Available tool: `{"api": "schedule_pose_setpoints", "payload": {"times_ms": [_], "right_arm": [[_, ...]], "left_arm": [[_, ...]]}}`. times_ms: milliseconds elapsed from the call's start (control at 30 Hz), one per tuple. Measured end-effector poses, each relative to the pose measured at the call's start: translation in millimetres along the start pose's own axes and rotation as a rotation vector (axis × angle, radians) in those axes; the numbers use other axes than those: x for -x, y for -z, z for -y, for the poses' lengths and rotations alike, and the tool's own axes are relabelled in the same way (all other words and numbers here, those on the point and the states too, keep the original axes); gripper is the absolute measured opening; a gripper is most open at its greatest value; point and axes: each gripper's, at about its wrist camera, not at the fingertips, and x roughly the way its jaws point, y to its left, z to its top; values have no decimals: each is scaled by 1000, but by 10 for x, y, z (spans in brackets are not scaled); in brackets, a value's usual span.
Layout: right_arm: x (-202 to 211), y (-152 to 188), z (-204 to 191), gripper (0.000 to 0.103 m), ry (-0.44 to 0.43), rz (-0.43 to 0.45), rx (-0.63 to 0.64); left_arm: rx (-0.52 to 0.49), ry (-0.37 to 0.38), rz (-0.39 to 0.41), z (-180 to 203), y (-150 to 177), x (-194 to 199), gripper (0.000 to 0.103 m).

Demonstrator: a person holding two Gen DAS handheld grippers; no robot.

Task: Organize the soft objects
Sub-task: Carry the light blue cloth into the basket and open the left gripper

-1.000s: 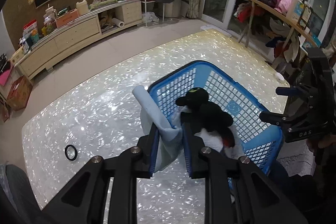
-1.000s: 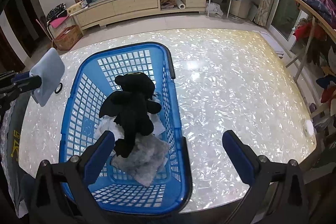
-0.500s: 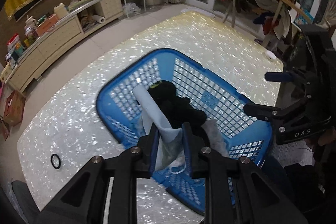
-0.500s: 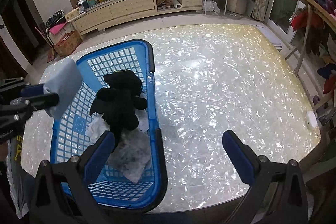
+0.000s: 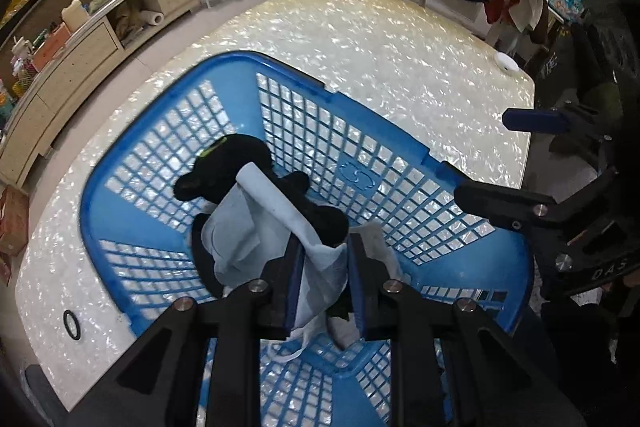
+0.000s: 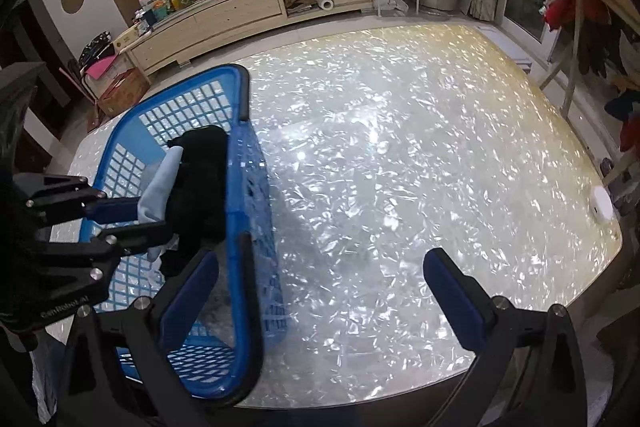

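Placement step: left gripper [image 5: 323, 269], jaws clenched on the pale blue cloth [image 5: 256, 223], hung over the blue basket [image 5: 384, 131]; releasing would come next, while the right gripper [image 6: 320, 283] stood released.

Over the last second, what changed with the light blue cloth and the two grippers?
The left gripper carried the light blue cloth from beside the blue basket to over its inside, above the black plush toy. It stayed clamped on the cloth throughout. The right gripper stayed open and empty, shifting right so the basket's near rim now sits at its left finger. The toy and grey cloths remain in the basket.
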Motion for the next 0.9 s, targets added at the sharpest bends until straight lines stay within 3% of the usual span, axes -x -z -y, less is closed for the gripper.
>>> {"api": "schedule_pose_setpoints", "payload": {"times_ms": [333, 433, 633, 900], "right_arm": [[51, 12, 12, 103, -30, 10, -12], [52, 3, 22, 103, -31, 13, -15], [35, 3, 24, 103, -32, 11, -13], [115, -26, -59, 103, -30, 24, 2]], "left_arm": [[23, 67, 8, 30, -66, -134, 20], [55, 87, 14, 5, -63, -131, 35], [58, 64, 15, -50, -1, -58, 37], [74, 47, 57, -90, 60, 186, 52]]}}
